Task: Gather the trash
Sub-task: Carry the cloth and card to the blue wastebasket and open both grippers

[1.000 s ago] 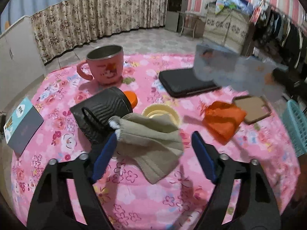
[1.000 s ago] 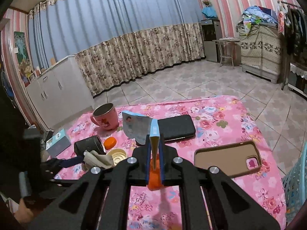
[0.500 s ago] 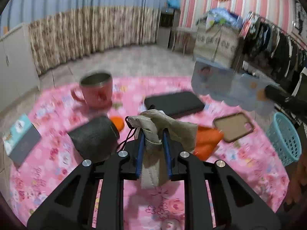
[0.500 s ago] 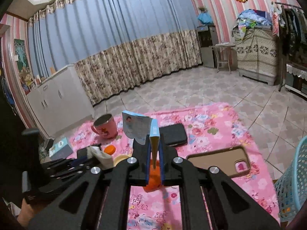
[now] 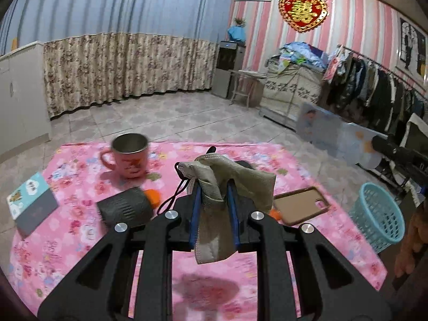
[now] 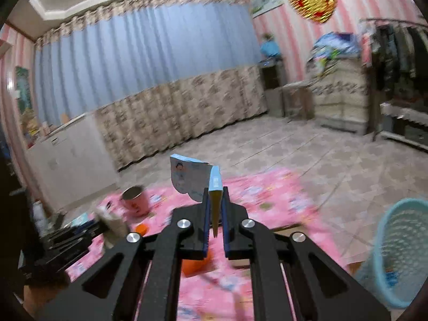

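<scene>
My left gripper is shut on a beige face mask, which hangs crumpled between the blue pads above the pink tablecloth; its black ear loop dangles to the left. My right gripper is shut on a flattened light-blue carton that stands up out of the jaws. A light-blue mesh basket stands on the floor off the table's right edge, and in the right wrist view the basket sits low and to the right of the carton. That carton shows blurred in the left wrist view.
On the table are a pink metal cup, a dark ribbed bottle lying on its side with an orange cap, a teal and grey box, a brown phone case and an orange packet. A clothes rack stands at the right.
The left jaws closed on the mask and lifted it off the table. The right gripper carried the carton to the right, so the basket now shows large in its view.
</scene>
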`<state>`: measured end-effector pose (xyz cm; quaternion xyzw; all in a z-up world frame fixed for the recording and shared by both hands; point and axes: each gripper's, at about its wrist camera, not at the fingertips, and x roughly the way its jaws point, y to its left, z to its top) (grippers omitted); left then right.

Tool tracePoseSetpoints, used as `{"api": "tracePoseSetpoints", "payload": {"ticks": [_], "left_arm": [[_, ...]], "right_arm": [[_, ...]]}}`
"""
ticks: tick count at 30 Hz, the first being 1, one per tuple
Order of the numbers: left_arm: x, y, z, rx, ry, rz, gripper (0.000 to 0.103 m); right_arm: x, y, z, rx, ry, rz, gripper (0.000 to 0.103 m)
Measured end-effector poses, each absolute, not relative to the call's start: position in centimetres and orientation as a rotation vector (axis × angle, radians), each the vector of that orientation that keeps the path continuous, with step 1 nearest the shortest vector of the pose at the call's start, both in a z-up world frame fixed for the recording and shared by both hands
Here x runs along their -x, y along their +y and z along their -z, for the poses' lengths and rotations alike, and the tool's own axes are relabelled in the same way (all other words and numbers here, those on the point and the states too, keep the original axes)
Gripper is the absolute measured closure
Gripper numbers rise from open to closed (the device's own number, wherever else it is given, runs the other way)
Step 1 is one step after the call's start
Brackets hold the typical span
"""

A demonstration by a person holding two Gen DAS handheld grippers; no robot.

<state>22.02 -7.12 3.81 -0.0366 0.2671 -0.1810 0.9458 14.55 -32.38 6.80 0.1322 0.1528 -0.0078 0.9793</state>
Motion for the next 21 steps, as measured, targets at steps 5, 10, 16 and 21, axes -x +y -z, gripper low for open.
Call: {"api": "tracePoseSetpoints", "payload": {"ticks": [5,10,16,21], "left_arm": [[-21.4,-14.5,-4.6,0.047,0.541,0.484,0.085],[-20.3,-25.4,-6.3,0.055,0.526,0.659,0.085],[-17.8,-39.5,-5.8,-0.014,0.537,0.84,0.085],[-17.7,-44.6,-3.9,-0.044,0.591,0.873,0.085]], "right_arm": [[-8.7,-40.6,-7.0,-0.286,0.28,0.188,0.095],[-2.5,-49.9,-6.8,-0.248,0.275,0.475,0.095],[0.5,-54.6,-6.5,-0.263,0.269,0.597,0.095],[0.7,-55.6,-6.2,-0.254,0.277,0.593,0.095]]}}
